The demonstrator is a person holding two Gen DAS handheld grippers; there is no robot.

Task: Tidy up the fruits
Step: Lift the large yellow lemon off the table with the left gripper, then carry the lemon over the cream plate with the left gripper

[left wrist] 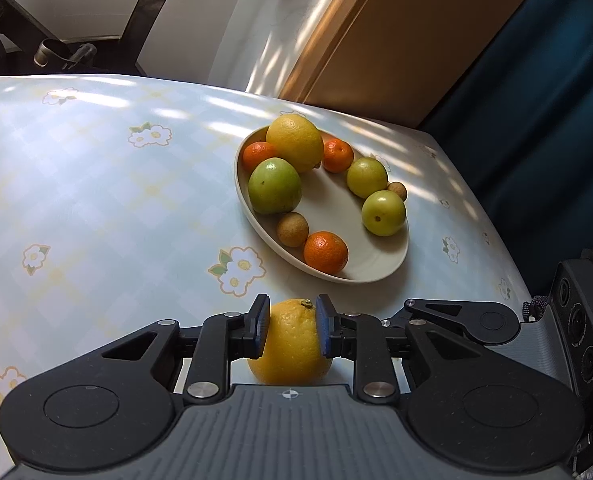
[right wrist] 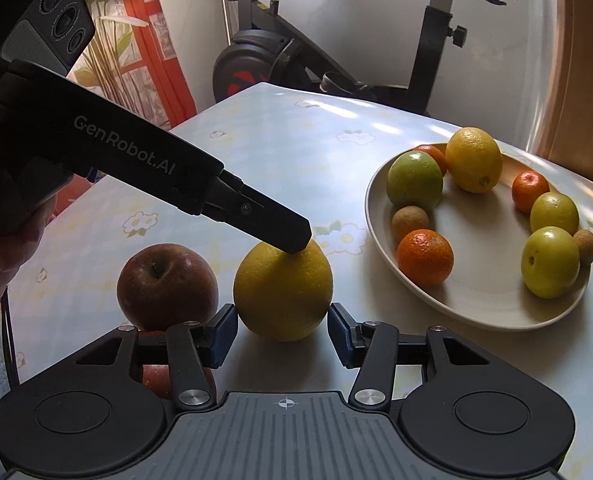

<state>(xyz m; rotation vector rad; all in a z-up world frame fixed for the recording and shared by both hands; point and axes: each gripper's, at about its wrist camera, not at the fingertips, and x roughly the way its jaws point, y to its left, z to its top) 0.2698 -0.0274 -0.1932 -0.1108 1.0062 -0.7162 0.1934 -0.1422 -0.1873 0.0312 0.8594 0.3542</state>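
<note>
My left gripper [left wrist: 292, 330] is shut on a yellow orange [left wrist: 291, 344] that rests on the table just in front of the beige plate [left wrist: 380, 268]. In the right wrist view the same yellow orange [right wrist: 282, 292] sits with the left gripper's finger [right wrist: 284, 232] pressed on its top. My right gripper [right wrist: 282, 334] is open, its pads standing apart on either side of the orange's near face. A red apple [right wrist: 167, 284] lies left of the orange. The plate [right wrist: 492, 308] holds another yellow orange [right wrist: 473, 160], several green fruits, three tangerines and small brown fruits.
The table has a pale blue flowered cloth [left wrist: 96, 184]. An exercise bike [right wrist: 280, 60] stands behind the table's far edge. A wooden door [left wrist: 396, 32] and dark blue curtain [left wrist: 544, 120] lie beyond the table's right edge. A second reddish fruit [right wrist: 156, 376] shows under my right gripper.
</note>
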